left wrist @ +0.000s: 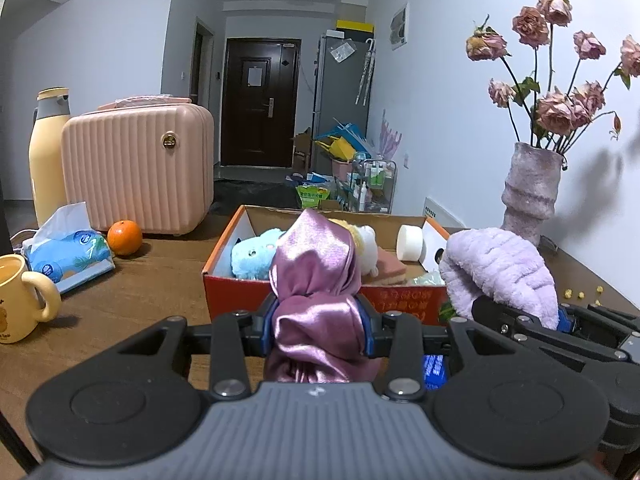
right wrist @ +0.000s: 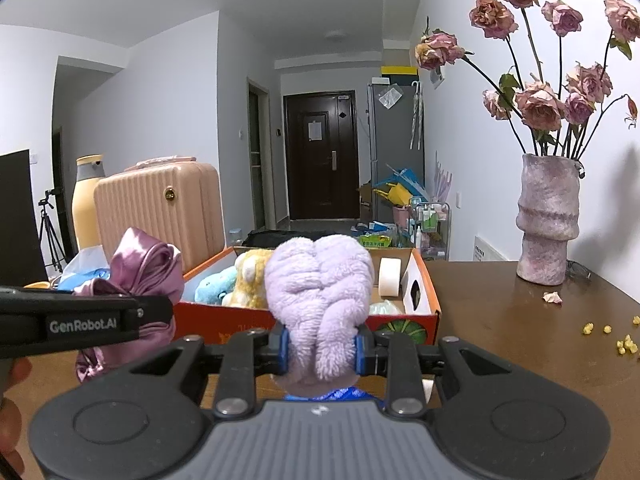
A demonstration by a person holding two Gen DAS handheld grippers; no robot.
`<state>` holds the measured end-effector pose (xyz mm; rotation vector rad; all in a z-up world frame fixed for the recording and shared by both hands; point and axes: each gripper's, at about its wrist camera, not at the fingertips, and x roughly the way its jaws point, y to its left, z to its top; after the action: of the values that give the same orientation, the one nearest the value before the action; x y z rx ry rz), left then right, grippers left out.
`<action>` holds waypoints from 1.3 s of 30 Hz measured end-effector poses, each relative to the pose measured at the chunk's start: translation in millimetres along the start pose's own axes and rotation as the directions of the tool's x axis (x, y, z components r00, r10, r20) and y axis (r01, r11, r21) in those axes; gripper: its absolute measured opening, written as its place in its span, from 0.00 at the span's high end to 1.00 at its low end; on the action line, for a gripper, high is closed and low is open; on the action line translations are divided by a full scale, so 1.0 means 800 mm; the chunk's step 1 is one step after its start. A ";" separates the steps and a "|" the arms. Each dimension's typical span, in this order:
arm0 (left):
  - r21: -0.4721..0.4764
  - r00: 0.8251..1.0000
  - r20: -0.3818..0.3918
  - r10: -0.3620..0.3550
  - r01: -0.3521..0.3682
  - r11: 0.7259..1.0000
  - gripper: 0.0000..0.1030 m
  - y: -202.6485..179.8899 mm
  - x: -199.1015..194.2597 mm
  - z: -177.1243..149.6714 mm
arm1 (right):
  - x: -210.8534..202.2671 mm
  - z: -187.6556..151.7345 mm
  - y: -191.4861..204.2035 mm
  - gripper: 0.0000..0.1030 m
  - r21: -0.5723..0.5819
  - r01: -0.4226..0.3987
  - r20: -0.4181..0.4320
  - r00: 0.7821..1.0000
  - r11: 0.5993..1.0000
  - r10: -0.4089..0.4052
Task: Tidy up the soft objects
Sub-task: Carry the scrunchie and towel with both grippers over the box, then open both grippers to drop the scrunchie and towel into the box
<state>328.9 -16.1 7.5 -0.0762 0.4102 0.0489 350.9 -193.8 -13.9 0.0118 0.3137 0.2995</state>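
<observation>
Jaws on the left gripper [left wrist: 319, 330] pinch a satin bundle [left wrist: 316, 280]; right gripper [right wrist: 320, 350] squeezes a fluffy lilac cloth [right wrist: 320, 280], headband maybe, near the orange box [right wrist: 424, 280].

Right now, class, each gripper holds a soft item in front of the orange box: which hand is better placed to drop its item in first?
Probably the left gripper: its satin cloth sits before the orange box's middle, whereas the right gripper's plush sits toward the end.

L gripper [left wrist: 319, 330] fingers clamp satin cloth [left wrist: 316, 280] before orange box [left wrist: 224, 256].
</observation>
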 end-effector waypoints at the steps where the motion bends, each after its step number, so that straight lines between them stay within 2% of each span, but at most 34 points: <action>1: -0.002 1.000 0.001 0.001 -0.001 1.000 0.62 0.001 0.002 0.002 | 0.003 0.002 0.000 0.73 0.000 0.000 0.001 1.000 1.000 0.000; 39: -0.075 1.000 0.019 -0.002 0.003 0.997 0.62 0.029 0.109 0.063 | 0.122 0.035 -0.004 0.73 0.016 0.023 0.027 0.999 1.000 -0.023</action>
<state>427.6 14.3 17.3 -0.1505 0.3889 0.0628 448.7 -167.1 -16.8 0.0278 0.2888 0.2739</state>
